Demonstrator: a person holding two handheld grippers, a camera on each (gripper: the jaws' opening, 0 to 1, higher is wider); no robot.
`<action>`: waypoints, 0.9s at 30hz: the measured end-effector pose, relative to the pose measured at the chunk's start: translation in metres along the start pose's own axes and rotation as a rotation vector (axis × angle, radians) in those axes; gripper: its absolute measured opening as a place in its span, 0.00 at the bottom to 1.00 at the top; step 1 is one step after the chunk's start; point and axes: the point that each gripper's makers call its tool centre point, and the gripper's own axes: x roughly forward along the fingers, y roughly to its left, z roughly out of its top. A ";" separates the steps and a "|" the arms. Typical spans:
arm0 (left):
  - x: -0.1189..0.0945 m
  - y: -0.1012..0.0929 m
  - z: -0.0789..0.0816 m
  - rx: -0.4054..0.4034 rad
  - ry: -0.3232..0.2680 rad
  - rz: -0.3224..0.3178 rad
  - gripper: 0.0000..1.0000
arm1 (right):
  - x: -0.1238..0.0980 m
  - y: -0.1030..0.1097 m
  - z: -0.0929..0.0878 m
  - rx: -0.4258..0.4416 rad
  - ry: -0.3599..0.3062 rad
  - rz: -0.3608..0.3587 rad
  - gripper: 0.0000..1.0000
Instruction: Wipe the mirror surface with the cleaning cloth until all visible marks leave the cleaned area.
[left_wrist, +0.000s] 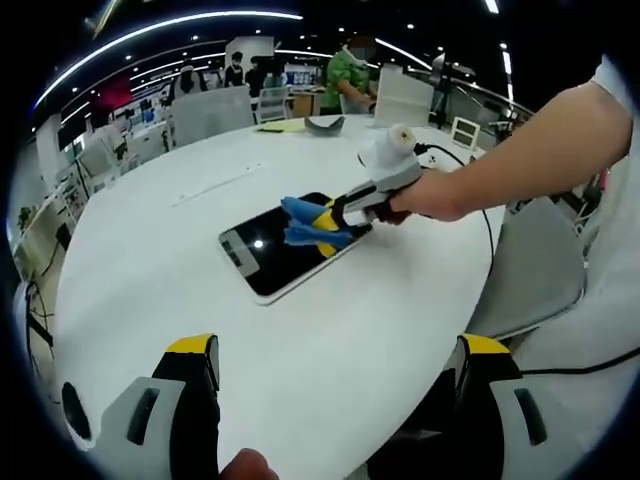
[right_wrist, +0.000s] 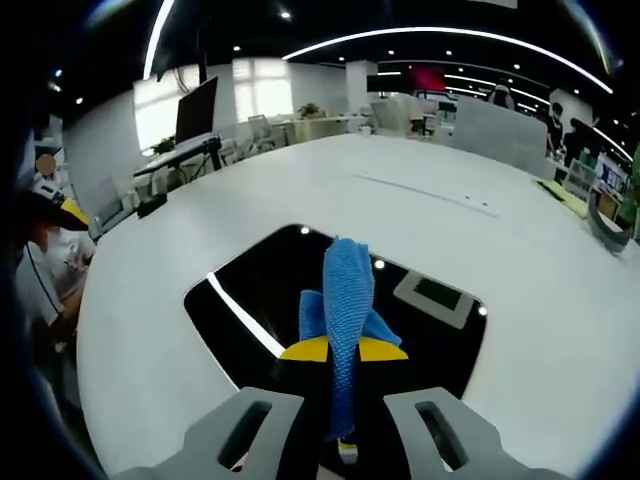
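The right tool (right_wrist: 343, 352) pinched the blue cloth (right_wrist: 346, 290) tight, pressing it onto the dark mirror (right_wrist: 250, 290) lying on the white worktop (left_wrist: 330, 340), likely mid-wipe; the left tool (left_wrist: 335, 375) hovered wide open, empty.

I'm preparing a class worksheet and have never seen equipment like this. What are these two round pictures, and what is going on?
A person holds a two-fingered claw in each hand; each carries a camera looking along its fingers. In the left gripper view, the left claw hangs open above the white table, watching the right claw. That one pinches a blue cleaning cloth against a dark mirror lying flat. The right gripper view shows the same cloth close up.
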 end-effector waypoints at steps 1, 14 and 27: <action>-0.001 -0.001 0.001 0.007 -0.005 -0.001 0.99 | -0.001 0.001 0.000 0.001 0.000 -0.001 0.03; -0.008 -0.005 -0.001 0.013 -0.007 -0.023 0.99 | -0.014 0.015 -0.011 0.041 -0.017 -0.028 0.03; -0.009 -0.009 0.008 0.007 -0.031 -0.045 0.99 | -0.022 0.026 -0.017 0.071 -0.018 -0.036 0.03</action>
